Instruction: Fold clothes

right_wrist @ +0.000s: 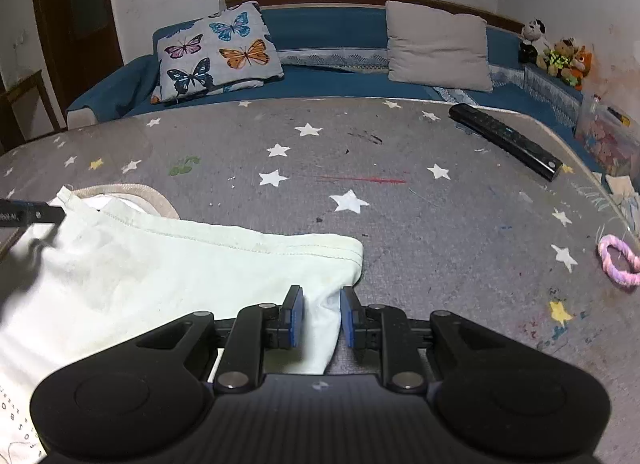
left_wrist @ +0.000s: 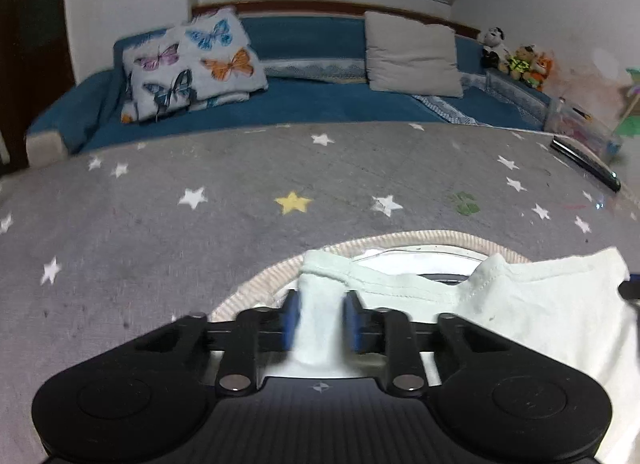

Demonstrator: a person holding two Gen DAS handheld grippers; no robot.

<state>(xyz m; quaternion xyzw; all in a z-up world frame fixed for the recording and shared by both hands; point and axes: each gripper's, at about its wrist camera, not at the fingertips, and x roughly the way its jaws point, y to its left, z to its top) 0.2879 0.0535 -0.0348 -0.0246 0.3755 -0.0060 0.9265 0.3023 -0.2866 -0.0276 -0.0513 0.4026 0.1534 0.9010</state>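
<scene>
We see a pale shirt [right_wrist: 168, 264] lying on the grey star-printed worktop [right_wrist: 360, 152], its ribbed beige collar [left_wrist: 400, 238] toward the sofa [right_wrist: 328, 82]. Our left tool [left_wrist: 320, 318] has a bunched fold of the shirt between its blue pads [left_wrist: 291, 318], which press against the cloth, so it grips the shirt near the collar. Our right tool [right_wrist: 321, 316] likewise has the shirt's hemmed corner pinched between its pads [right_wrist: 295, 316]. A black remote [right_wrist: 505, 141] lies near the far right edge of the worktop, and a pink hair tie [right_wrist: 618, 262] lies at the right.
</scene>
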